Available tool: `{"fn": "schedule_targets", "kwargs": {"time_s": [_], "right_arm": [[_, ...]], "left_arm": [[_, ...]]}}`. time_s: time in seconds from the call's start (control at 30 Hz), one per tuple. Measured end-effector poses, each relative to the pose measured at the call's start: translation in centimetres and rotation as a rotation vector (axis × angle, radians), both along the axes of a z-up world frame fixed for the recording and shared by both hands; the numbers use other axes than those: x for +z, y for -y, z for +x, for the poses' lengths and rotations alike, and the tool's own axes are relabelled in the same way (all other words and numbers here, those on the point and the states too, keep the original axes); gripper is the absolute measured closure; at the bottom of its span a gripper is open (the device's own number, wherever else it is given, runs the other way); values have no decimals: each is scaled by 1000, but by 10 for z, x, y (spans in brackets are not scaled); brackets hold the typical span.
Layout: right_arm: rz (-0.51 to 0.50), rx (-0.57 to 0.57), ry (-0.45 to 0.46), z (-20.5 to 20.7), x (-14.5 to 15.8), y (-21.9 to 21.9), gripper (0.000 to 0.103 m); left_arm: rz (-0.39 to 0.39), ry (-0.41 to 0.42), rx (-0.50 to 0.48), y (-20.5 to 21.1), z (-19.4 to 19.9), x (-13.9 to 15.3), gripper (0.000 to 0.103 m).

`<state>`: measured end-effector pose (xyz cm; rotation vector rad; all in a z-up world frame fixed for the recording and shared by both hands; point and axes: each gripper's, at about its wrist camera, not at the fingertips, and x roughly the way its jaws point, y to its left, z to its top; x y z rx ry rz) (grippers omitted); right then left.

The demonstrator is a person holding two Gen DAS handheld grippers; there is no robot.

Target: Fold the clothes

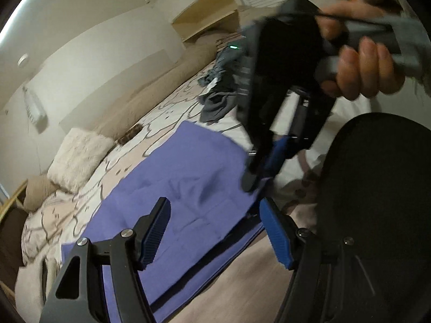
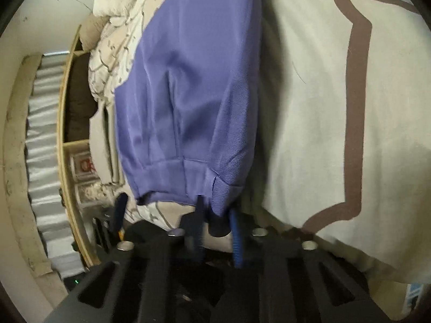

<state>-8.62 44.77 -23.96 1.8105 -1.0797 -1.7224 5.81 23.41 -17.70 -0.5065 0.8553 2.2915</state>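
A bed (image 1: 229, 290) is shown, covered by a cream duvet (image 2: 309, 107) printed with brown outlined shapes; its surface is smooth and matte. A padded beige headboard (image 1: 167, 86) is seen along the far edge. A wooden shelf unit (image 2: 80, 169) is visible beside the bed in the right wrist view; boxed items are held in its compartments, though their contents cannot be made out.

The task's garment, a purple garment (image 1: 188, 188), is laid flat on the duvet near the bed's near edge. Its fabric is finely woven, with soft creases and a stitched hem band (image 2: 161, 172) at one end. A heap of grey clothes (image 1: 221, 91) is seen further along the bed, well apart from it.

A shaggy cream pillow (image 1: 78, 156) is placed near the headboard, next to a beige cushion (image 1: 37, 191).

The left gripper (image 1: 215, 234) is held above the purple fabric with its blue ribbed pads spread wide, nothing between them. The right gripper (image 2: 215, 212) is closed onto the hem corner of the garment, which is pinched between its pads. It is carried by the right hand (image 1: 363, 67).
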Motion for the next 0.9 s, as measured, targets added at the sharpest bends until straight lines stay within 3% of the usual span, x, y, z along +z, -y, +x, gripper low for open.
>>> {"fn": "schedule_targets", "kwargs": {"time_s": [0.23,0.4,0.47,0.67,0.73,0.77,0.8,0.83,0.9], "right_arm": [[-55,-18,-61,-7,31,-7,89],[-66,-13,-69,-16,38,-6,89],[-66,-11,-69,-17,40,-6,89],[22,3,-118,-11,52,-8,88],[58,5,-156,-10,63,-14,80],[76,-9,-184,-11,70,-21,60],[97,-29,-214,-14,77,-29,26],[116,-59,-238,-23,82,-40,16],[137,-115,-256,-51,85,-61,14]], "left_arm": [[-50,-27,-11,-25,-8,-6,37],[-64,-46,10,-35,-15,-8,62],[-62,-36,29,-35,-20,-8,86],[-36,-2,32,-31,-25,-6,95],[-31,8,34,-29,-27,-5,95],[-30,11,35,-29,-27,-5,95],[-28,13,35,-28,-27,-4,95],[-26,13,35,-28,-28,-4,95],[-16,18,37,-28,-31,-4,95]]}}
